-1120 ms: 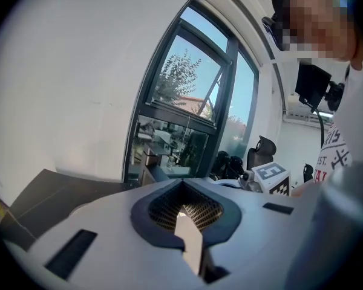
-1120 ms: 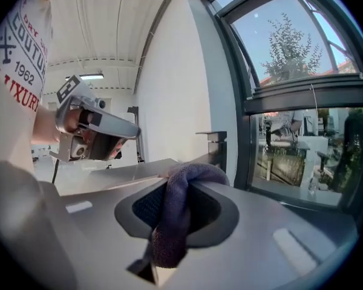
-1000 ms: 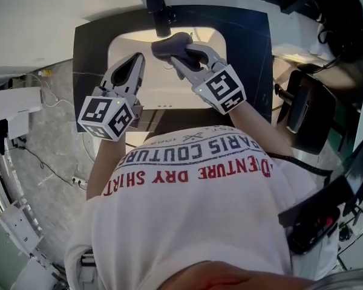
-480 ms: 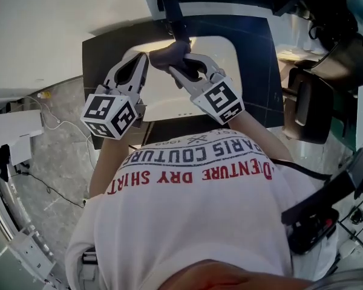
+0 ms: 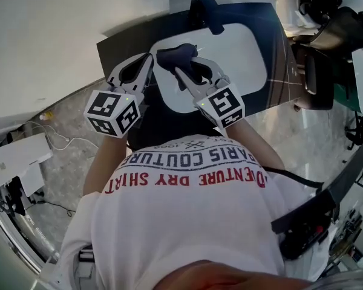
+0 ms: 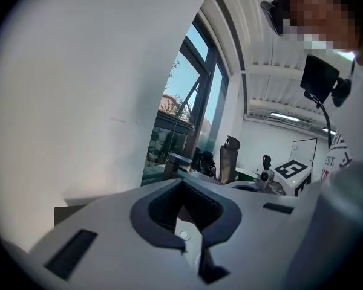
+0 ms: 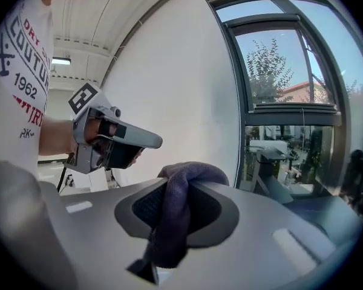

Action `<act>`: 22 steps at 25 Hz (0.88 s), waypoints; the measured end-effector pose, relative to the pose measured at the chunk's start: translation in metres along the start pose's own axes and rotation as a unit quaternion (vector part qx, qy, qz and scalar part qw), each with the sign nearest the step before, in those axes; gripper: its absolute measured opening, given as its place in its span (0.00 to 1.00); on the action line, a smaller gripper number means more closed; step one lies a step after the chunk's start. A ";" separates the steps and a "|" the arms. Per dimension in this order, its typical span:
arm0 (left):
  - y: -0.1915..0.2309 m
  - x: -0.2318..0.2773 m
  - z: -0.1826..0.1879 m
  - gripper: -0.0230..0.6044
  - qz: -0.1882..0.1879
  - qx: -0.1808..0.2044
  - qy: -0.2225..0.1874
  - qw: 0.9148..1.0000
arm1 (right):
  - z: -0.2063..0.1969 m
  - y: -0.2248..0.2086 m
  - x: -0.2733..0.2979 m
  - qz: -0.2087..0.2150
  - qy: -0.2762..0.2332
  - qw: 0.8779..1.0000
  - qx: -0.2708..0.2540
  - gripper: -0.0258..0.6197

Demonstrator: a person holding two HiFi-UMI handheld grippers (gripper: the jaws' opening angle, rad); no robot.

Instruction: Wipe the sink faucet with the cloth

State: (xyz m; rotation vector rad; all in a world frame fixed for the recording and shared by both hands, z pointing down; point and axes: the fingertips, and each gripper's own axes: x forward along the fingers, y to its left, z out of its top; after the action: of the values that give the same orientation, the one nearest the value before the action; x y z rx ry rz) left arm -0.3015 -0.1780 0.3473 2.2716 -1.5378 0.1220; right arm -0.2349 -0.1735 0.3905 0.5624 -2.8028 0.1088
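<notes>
In the head view a white sink basin [image 5: 233,56] is set in a dark counter [image 5: 118,56], and a dark faucet [image 5: 207,9] stands at its far rim. My right gripper [image 5: 181,65] is shut on a dark purple cloth [image 5: 174,55], held over the near left part of the basin, apart from the faucet. In the right gripper view the cloth [image 7: 172,219] bunches up between the jaws. My left gripper [image 5: 147,59] is shut with nothing in it, just left of the cloth; it also shows in the right gripper view as the left gripper [image 7: 151,141].
A white wall [image 5: 60,23] runs along the left of the counter. A black office chair [image 5: 319,71] stands to the right. Cables and a white box [image 5: 18,162] lie on the floor at the left. Windows [image 7: 290,101] are behind the sink.
Both grippers and the cloth have drawn back from the faucet, which was close above the cloth before. The head view has swung, so the sink now sits tilted and farther right.
</notes>
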 end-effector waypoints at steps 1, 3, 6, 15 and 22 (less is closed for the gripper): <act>0.000 -0.002 0.000 0.04 -0.006 0.001 0.002 1.000 | 0.001 0.003 0.000 -0.006 0.001 1.000 0.000 0.15; 0.000 -0.001 0.000 0.04 -0.016 0.002 0.006 1.000 | 0.005 0.005 -0.002 -0.018 -0.001 1.000 -0.002 0.15; -0.001 0.011 0.004 0.04 -0.027 0.008 0.009 1.000 | 0.010 -0.008 -0.003 -0.037 -0.009 0.999 -0.004 0.15; 0.006 0.029 0.000 0.04 -0.049 0.008 0.020 0.999 | 0.000 -0.045 0.010 -0.094 0.006 0.996 -0.004 0.15; 0.020 0.026 0.003 0.04 -0.069 0.003 0.013 0.998 | 0.044 -0.086 0.041 -0.185 -0.034 0.982 -0.021 0.15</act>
State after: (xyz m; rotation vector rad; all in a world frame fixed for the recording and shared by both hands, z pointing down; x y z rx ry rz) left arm -0.3103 -0.2082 0.3577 2.3626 -1.3644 0.1174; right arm -0.2497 -0.2736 0.3614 1.0812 -2.7002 -0.0479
